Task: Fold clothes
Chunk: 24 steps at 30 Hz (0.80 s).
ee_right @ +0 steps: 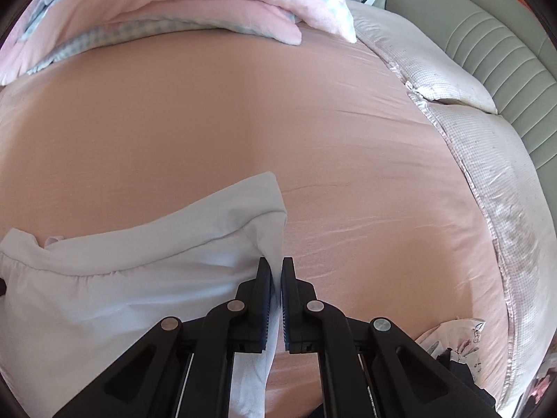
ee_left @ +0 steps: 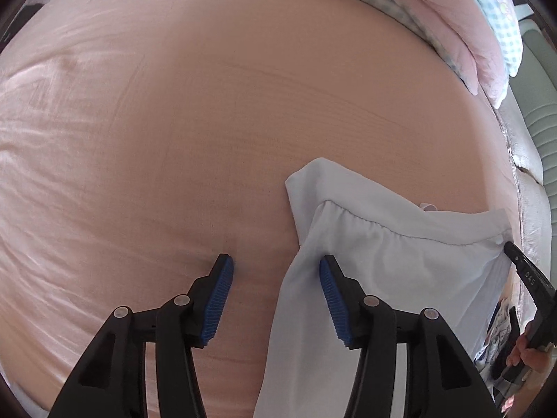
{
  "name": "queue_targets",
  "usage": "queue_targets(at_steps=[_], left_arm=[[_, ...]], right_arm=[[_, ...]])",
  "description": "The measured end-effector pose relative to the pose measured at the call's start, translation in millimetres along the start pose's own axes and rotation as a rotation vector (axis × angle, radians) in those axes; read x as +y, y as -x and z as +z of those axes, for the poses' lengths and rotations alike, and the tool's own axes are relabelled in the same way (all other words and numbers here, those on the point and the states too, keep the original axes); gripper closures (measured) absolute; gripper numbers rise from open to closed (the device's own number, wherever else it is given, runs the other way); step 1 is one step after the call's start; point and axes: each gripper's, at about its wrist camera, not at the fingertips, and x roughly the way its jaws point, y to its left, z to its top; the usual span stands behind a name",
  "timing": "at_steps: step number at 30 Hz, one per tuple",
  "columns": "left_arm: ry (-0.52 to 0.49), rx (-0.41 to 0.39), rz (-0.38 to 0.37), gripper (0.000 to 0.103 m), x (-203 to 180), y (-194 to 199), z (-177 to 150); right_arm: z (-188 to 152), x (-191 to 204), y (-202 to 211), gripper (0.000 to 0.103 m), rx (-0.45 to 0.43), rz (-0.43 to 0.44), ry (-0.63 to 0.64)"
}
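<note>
Left gripper (ee_left: 275,271): jaws parted, blue ribbed pads (ee_left: 217,299) facing each other across a gap. A strip of the pale blue garment (ee_left: 400,244) hangs into that gap along the right pad; the left pad is clear of it, pink bed sheet (ee_left: 174,139) showing between pad and cloth. No pinch here: released.

Right gripper (ee_right: 276,268): jaws clenched, pads nearly together, a thin fold of the pale blue garment (ee_right: 104,278) caught between them. The cloth runs through the jaws and trails down under the fingers.

Outward from the right jaws: the garment spreads to their left, a gathered seam crossing it; one corner stands up just above and left of the tips. It lies on the pink bed sheet (ee_right: 243,122).

In the left wrist view the garment lies to the right of the jaws, with the right gripper's tip (ee_left: 511,250) at its far right corner.

Beyond both jaws: bare sheet, then a folded pink blanket (ee_right: 209,10) over checked bedding. Right of the right jaws: cream quilted pillows (ee_right: 487,160) and a green padded headboard (ee_right: 494,45).
</note>
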Motion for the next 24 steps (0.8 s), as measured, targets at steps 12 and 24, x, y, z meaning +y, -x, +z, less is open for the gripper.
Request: queue_targets(at_steps=[12,24], left_arm=[[-0.002,-0.079,-0.058,0.078,-23.1,-6.0,-10.3],[-0.018,-0.105,-0.020,0.083,-34.8,-8.0,-15.1]], right_arm=[[16.9,-21.0,-13.9,0.095,0.109,0.240,-0.070],[-12.6,-52.2,-51.4,0.038,0.256,0.359,-0.253]])
